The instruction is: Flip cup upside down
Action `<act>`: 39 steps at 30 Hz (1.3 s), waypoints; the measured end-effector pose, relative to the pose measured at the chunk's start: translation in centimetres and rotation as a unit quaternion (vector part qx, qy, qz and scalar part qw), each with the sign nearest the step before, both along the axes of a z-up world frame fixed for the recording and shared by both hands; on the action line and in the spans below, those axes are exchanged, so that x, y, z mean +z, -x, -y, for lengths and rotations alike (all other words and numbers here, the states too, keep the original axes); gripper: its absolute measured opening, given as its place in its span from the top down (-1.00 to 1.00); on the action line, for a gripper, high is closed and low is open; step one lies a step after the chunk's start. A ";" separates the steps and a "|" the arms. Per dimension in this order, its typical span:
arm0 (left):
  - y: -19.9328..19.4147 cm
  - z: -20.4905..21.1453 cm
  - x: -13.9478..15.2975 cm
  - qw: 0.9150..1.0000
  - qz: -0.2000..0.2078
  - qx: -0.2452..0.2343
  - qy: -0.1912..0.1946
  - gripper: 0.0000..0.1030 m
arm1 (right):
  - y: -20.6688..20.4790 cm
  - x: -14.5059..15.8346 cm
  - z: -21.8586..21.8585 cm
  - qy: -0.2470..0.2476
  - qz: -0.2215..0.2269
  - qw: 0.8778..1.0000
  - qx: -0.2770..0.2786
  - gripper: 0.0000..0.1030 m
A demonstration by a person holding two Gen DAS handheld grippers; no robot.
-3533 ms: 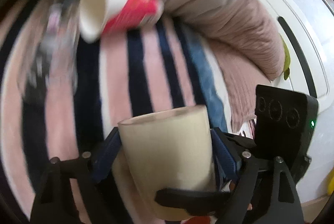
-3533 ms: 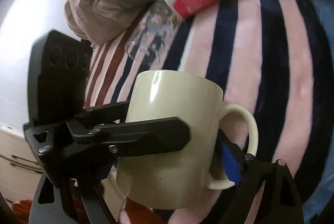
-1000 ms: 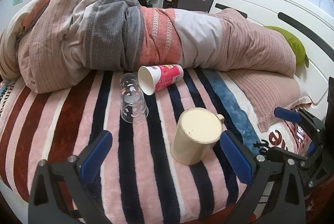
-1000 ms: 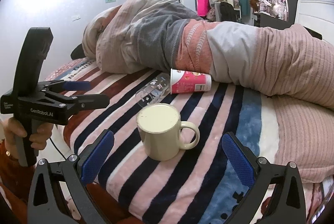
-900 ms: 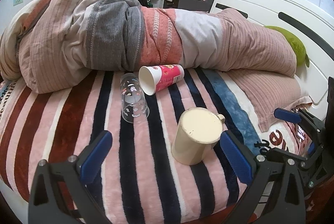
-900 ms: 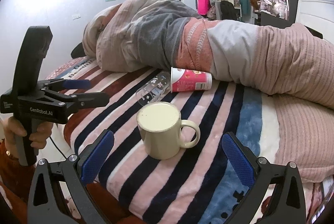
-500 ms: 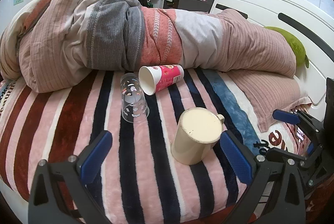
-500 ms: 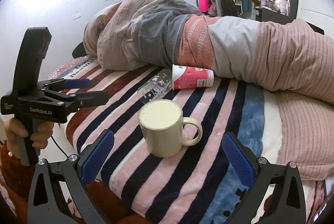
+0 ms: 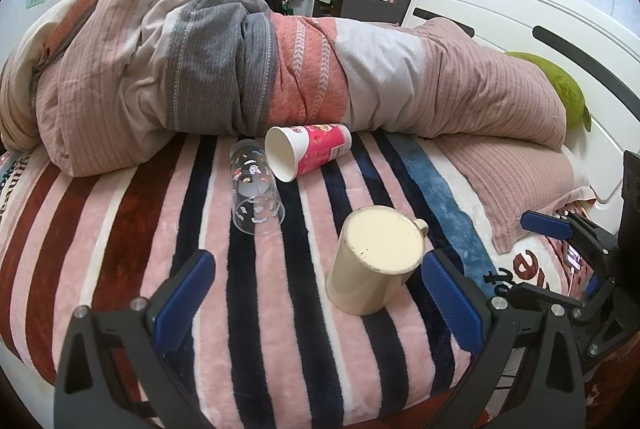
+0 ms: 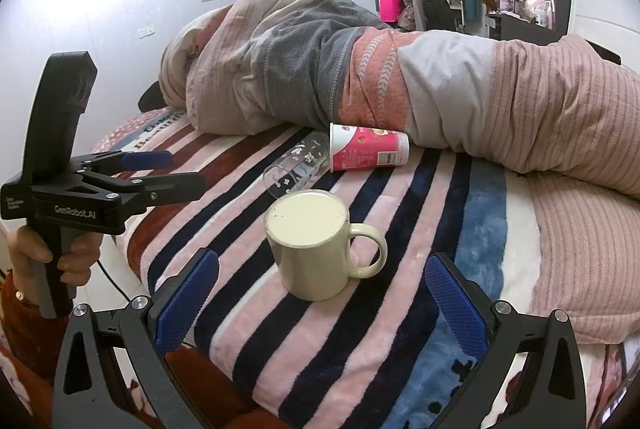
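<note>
A cream mug (image 9: 374, 265) stands upside down on the striped blanket (image 9: 120, 229), flat base up, handle to the right. It also shows in the right wrist view (image 10: 314, 243). My left gripper (image 9: 316, 299) is open and empty, drawn back in front of the mug. My right gripper (image 10: 320, 303) is open and empty, also just short of the mug. The left gripper shows from the side in the right wrist view (image 10: 168, 173), open.
A clear printed glass (image 9: 254, 191) and a pink paper cup (image 9: 306, 151) lie on their sides behind the mug. A rolled duvet (image 9: 240, 61) runs across the back. A pink pillow (image 9: 532, 181) and white headboard (image 9: 500, 13) are at the right.
3.5 s ago both grippers held the mug in the air. Over the last second the mug stands on the blanket and both grippers stay open, nearly still.
</note>
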State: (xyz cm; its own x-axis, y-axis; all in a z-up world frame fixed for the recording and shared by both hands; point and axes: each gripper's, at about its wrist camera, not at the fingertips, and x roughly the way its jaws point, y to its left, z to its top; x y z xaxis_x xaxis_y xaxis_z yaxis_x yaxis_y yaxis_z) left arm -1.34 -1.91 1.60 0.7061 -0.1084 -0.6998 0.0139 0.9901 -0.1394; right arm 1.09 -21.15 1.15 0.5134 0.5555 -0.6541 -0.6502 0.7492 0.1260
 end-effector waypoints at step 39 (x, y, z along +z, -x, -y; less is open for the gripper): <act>0.2 0.4 0.4 1.000 0.007 0.002 -0.005 -0.99 | 1.2 0.1 -0.3 0.003 0.007 1.000 0.010 -1.00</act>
State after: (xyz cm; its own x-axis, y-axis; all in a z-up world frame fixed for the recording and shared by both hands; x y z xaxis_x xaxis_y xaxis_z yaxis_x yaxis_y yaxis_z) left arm -1.53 -2.30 2.03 0.7158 -0.0986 -0.6913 0.0109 0.9914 -0.1302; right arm -0.08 -20.86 1.22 0.5108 0.5621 -0.6505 -0.6668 0.7366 0.1129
